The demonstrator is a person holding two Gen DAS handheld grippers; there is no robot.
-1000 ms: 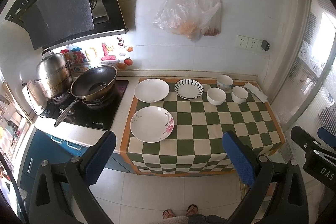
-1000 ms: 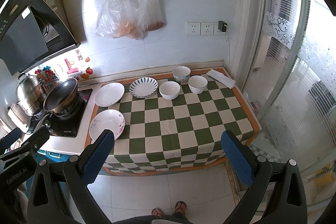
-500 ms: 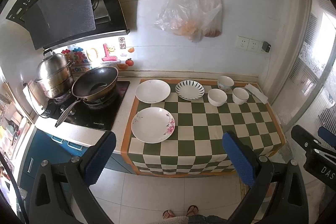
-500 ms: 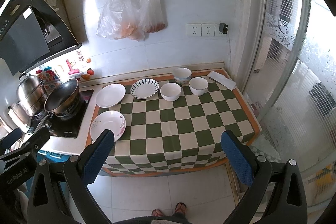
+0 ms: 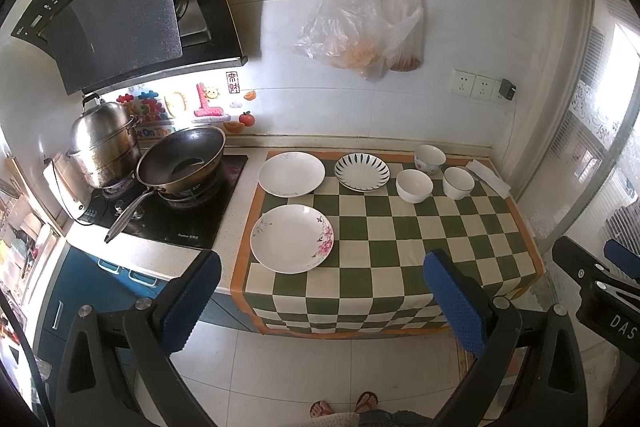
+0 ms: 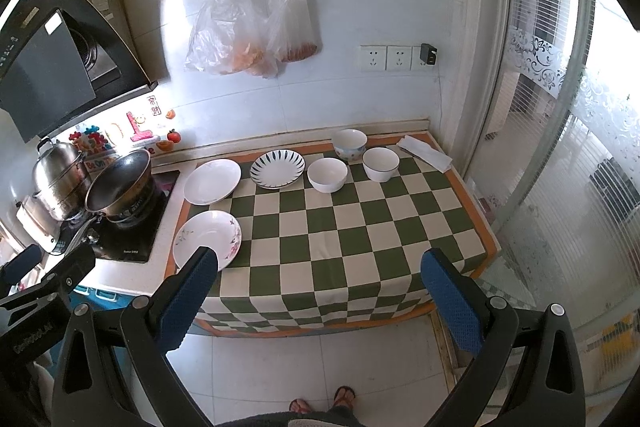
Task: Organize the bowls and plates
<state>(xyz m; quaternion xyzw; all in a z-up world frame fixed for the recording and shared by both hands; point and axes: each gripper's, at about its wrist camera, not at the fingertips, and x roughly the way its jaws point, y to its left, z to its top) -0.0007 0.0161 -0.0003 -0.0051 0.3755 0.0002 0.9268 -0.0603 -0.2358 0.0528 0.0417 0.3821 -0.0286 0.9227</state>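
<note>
Both the left hand-held gripper (image 5: 320, 301) and the right hand-held gripper (image 6: 320, 301) are wide open and empty, well before the surface (image 5: 404, 247). Ahead lie the floral plate (image 5: 292, 239), the striped plate (image 6: 277, 168) and the white bowl (image 6: 327, 175). Only the left view shows the floral plate unhidden.

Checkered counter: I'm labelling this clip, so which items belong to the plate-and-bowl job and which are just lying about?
Job items: floral plate, plain plate, striped plate, three bowls.

Lying about: wok, steamer pot, folded cloth, hanging bags.
</note>
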